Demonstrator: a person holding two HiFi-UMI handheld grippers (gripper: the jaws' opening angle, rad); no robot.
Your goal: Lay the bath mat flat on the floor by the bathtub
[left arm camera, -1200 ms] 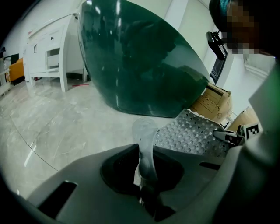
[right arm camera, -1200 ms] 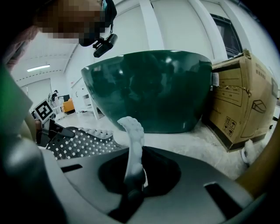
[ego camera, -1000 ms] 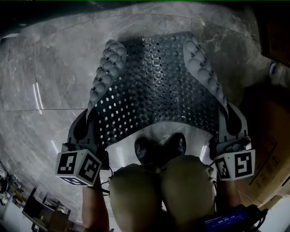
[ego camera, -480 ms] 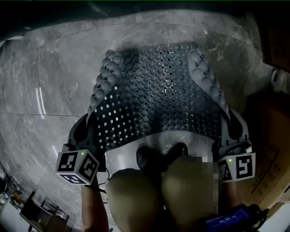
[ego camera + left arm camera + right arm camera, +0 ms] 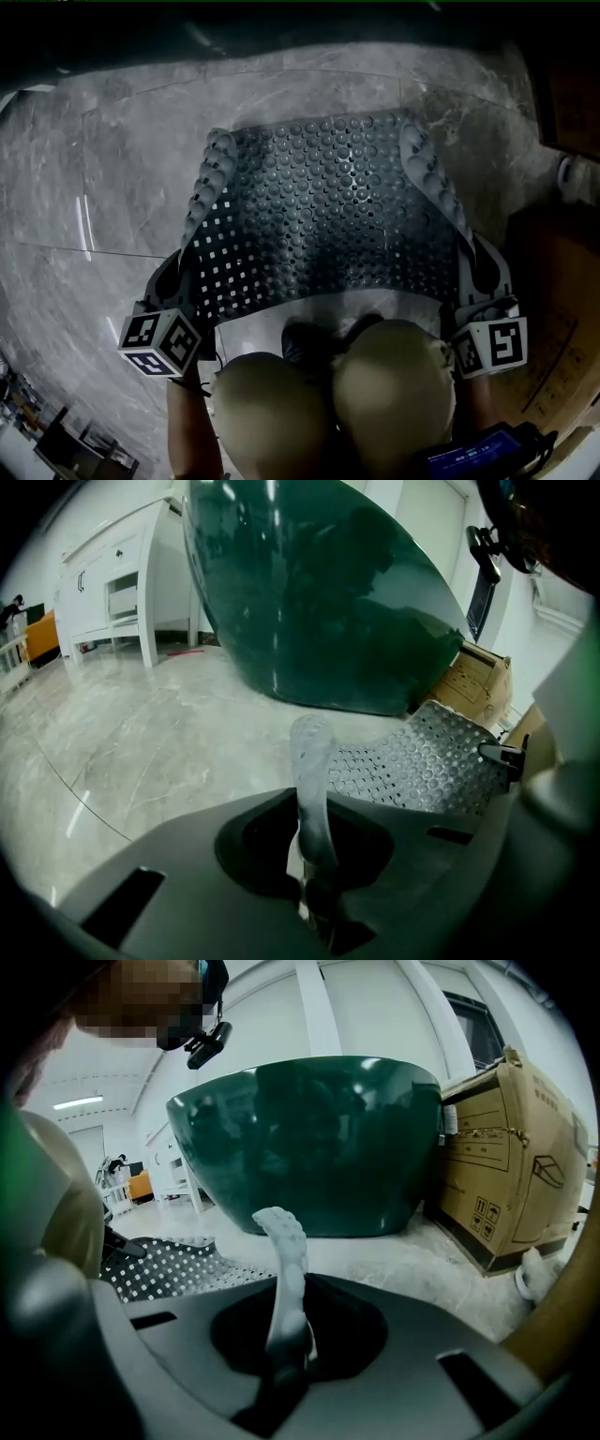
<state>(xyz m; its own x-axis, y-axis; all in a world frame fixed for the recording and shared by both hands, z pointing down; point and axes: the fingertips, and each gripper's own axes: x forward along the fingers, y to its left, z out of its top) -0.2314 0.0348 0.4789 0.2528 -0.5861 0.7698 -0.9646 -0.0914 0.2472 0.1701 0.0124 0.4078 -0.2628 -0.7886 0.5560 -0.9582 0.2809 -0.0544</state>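
Observation:
The grey perforated bath mat point(image 5: 328, 216) hangs stretched between my two grippers above the marble floor point(image 5: 112, 169); its side edges curl up. My left gripper point(image 5: 187, 272) is shut on the mat's near left corner, and the mat's edge point(image 5: 312, 789) rises from between the jaws in the left gripper view. On the other side, my right gripper point(image 5: 478, 272) is shut on the near right corner, where the bath mat point(image 5: 286, 1279) stands up as a curled strip. The dark green bathtub point(image 5: 309, 1138) stands just beyond the mat's far edge, and it fills the top of the left gripper view as well, bathtub point(image 5: 319, 592).
Cardboard boxes point(image 5: 511, 1157) stand to the right of the tub, and one box point(image 5: 553, 309) lies by my right gripper. The person's knees point(image 5: 328, 403) and shoes are below the mat's near edge. White furniture point(image 5: 112, 583) stands far left.
Both grippers have lowered and carried the mat forward toward the tub. The mat lies flatter and covers more of the shoes than a second ago.

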